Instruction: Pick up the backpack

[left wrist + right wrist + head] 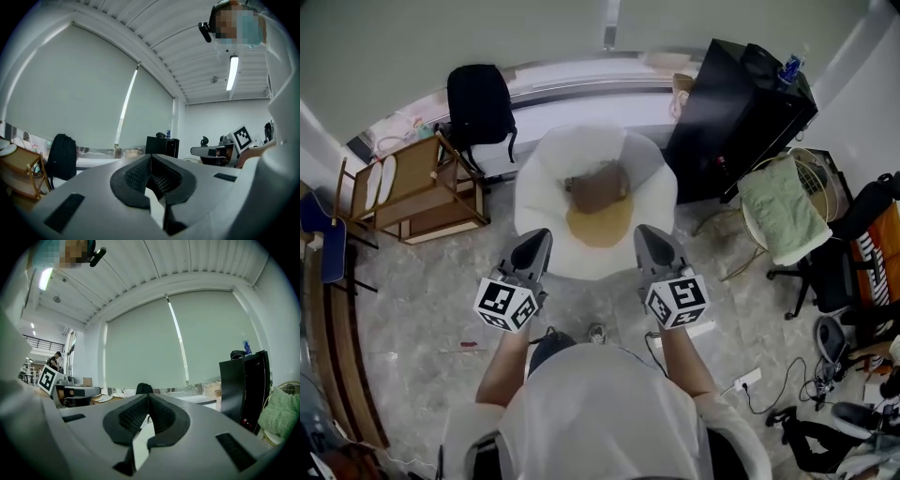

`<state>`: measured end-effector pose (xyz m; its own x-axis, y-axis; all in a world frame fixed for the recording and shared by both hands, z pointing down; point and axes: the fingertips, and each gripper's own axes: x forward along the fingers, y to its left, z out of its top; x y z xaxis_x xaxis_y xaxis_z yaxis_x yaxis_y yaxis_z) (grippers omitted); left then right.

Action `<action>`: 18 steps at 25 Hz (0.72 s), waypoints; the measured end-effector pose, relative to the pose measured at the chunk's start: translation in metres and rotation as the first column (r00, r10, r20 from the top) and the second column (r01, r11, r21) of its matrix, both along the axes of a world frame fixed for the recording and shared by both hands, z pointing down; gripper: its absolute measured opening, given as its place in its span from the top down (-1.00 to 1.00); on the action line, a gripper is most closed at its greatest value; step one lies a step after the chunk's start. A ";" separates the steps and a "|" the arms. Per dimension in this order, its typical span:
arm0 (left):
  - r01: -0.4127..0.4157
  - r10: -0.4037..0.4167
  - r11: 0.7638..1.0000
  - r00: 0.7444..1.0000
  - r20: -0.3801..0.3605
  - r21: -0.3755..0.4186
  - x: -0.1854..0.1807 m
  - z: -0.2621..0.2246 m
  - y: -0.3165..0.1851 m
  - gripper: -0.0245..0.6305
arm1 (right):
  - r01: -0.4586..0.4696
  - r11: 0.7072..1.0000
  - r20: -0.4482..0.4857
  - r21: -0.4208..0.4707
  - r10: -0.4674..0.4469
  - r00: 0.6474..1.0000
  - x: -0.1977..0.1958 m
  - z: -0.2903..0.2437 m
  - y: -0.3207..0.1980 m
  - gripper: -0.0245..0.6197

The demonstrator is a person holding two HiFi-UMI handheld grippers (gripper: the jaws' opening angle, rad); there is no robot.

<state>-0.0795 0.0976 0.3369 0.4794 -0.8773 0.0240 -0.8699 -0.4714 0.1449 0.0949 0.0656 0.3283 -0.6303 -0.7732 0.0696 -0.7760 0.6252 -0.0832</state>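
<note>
Backpack, black, stands upright at the far left of the room. It leans against the low ledge under the window blind and is well apart from both of my tongs.

The biggest thing on the floor is the white round seat, straight ahead of me in the middle. A brown lump and a yellowish patch lie on top of it; I cannot tell what those two are.

At the far right stands the black cabinet, with a blue bottle on its top. At the left, just beside the backpack and nearer to me, is the wooden rack. On the right a green towel hangs over a wire chair.

My left tongs and my right tongs are level and side by side. They point at the near edge of the white seat, one to each side of its middle. Both are clenched: in each gripper view the ribbed pads meet with nothing between them.
</note>
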 end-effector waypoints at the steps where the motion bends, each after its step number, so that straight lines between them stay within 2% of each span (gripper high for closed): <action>1: 0.005 -0.005 1.000 1.000 0.000 -0.003 0.003 0.002 -0.005 0.83 | 0.007 1.000 0.002 -0.004 -0.007 1.000 0.002 0.002 -0.005 0.83; 8: 0.024 -0.024 0.999 1.000 -0.002 -0.029 0.013 0.008 -0.030 0.83 | 0.029 0.999 0.005 -0.030 -0.029 1.000 0.010 0.011 -0.033 0.83; 18: -0.005 0.004 0.998 1.000 -0.021 -0.056 0.007 0.024 -0.094 0.83 | 0.009 0.999 -0.003 -0.037 -0.009 1.000 -0.001 0.016 -0.093 0.83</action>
<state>-0.0724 0.0039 0.3609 0.4846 -0.8725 0.0633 -0.8641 -0.4662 0.1898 0.0942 -0.0270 0.3439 -0.6371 -0.7643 0.1001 -0.7706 0.6287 -0.1045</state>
